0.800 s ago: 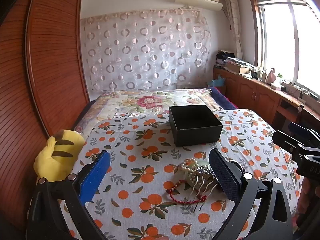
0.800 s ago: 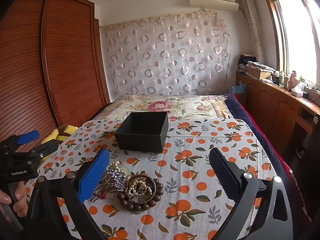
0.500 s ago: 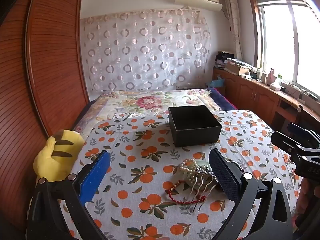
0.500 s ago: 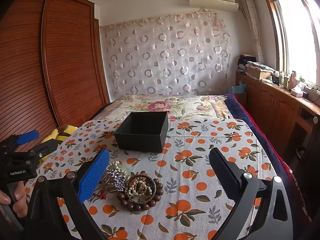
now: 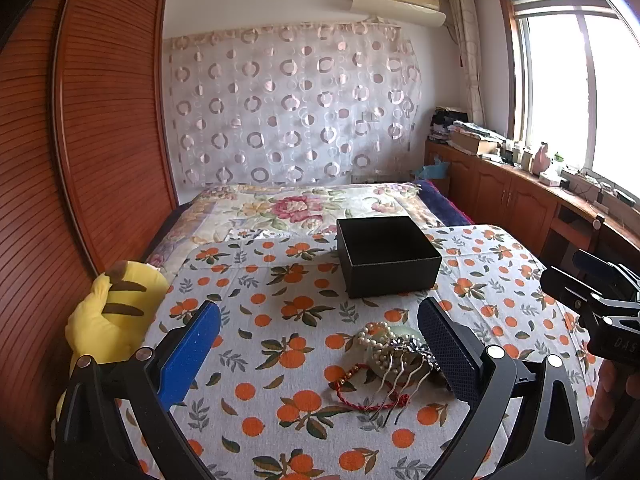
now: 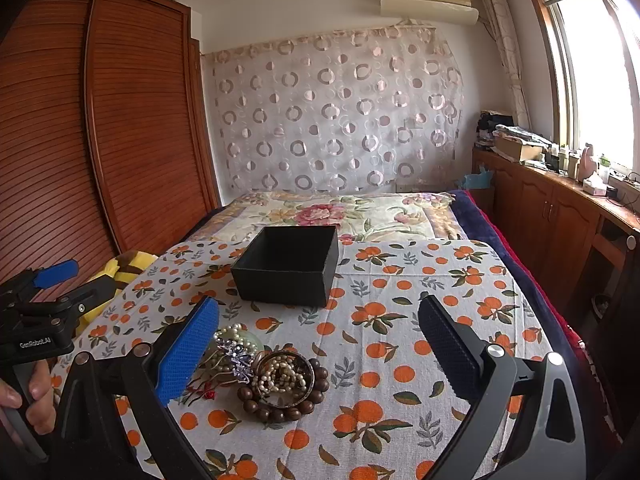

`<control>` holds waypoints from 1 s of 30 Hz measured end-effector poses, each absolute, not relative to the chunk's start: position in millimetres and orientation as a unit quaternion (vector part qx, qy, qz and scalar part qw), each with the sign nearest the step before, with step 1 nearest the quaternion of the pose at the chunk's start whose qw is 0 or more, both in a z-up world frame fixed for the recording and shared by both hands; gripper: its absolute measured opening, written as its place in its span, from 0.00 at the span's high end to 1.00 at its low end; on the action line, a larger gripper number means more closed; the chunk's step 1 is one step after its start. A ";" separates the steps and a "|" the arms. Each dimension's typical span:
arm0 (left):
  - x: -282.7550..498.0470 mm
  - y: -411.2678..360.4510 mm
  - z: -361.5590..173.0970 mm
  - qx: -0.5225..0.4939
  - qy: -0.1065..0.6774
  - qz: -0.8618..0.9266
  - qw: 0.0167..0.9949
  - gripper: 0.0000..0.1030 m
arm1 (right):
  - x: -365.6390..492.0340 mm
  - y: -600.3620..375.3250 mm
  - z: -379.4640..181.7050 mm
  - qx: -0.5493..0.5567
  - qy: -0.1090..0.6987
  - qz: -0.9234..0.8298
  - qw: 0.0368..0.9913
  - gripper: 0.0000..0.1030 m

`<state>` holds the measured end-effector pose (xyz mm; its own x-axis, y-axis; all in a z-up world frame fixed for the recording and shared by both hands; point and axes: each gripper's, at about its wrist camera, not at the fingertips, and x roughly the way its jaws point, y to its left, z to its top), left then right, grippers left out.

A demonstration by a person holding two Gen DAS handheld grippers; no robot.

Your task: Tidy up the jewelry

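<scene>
A pile of jewelry [image 5: 394, 354] lies on the orange-print cloth [image 5: 280, 312]: a pearl string, a silver hair comb [image 5: 396, 380], a red cord bracelet [image 5: 352, 390]. In the right wrist view the pile [image 6: 256, 364] also shows a brown bead bracelet [image 6: 280, 410] around a bangle filled with pearls [image 6: 285, 376]. An open, empty black box [image 5: 386, 254] [image 6: 290, 266] stands behind the pile. My left gripper [image 5: 318, 344] is open above the cloth, the pile near its right finger. My right gripper [image 6: 318, 344] is open, the pile near its left finger.
A yellow plush toy [image 5: 108, 320] lies at the cloth's left edge beside a wooden wardrobe [image 5: 100, 128]. A floral bedspread [image 5: 304, 208] stretches behind the box. Wooden cabinets [image 6: 552, 216] with clutter run under the window on the right.
Both grippers stay open and nearly still. The left view has shifted very slightly; the jewelry and box have not moved.
</scene>
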<state>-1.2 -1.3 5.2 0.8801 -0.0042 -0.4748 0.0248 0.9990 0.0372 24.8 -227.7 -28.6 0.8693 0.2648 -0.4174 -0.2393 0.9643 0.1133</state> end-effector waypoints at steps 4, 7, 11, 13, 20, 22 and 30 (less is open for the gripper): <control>-0.7 -0.2 6.2 0.020 0.244 -0.008 0.970 0.07 | 24.7 -227.4 -28.1 0.029 0.219 0.131 0.966 0.02; -1.4 1.0 5.9 0.019 0.243 -0.008 0.970 0.07 | 24.5 -227.4 -27.7 0.029 0.219 0.131 0.966 0.02; -1.0 0.4 6.3 0.020 0.243 -0.008 0.970 0.07 | 24.4 -227.4 -27.4 0.029 0.219 0.131 0.967 0.02; 0.1 -0.7 7.3 0.021 0.243 -0.008 0.970 0.07 | 24.6 -227.3 -27.4 0.029 0.219 0.131 0.966 0.02; -0.6 0.0 3.9 0.019 0.241 -0.009 0.970 0.07 | 24.4 -227.1 -27.1 0.028 0.218 0.131 0.967 0.02; 0.3 -0.8 4.4 0.019 0.241 -0.009 0.970 0.07 | 24.3 -227.1 -27.1 0.028 0.217 0.131 0.967 0.02; 2.8 -1.1 6.6 0.018 0.241 -0.009 0.970 0.07 | 24.4 -227.5 -27.3 0.028 0.217 0.131 0.967 0.02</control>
<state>2.8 -1.1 6.6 0.8838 -0.0080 -0.4679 0.0255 0.9992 0.0309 24.4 -227.5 -27.3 0.8714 0.2656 -0.4125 -0.2411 0.9641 0.1115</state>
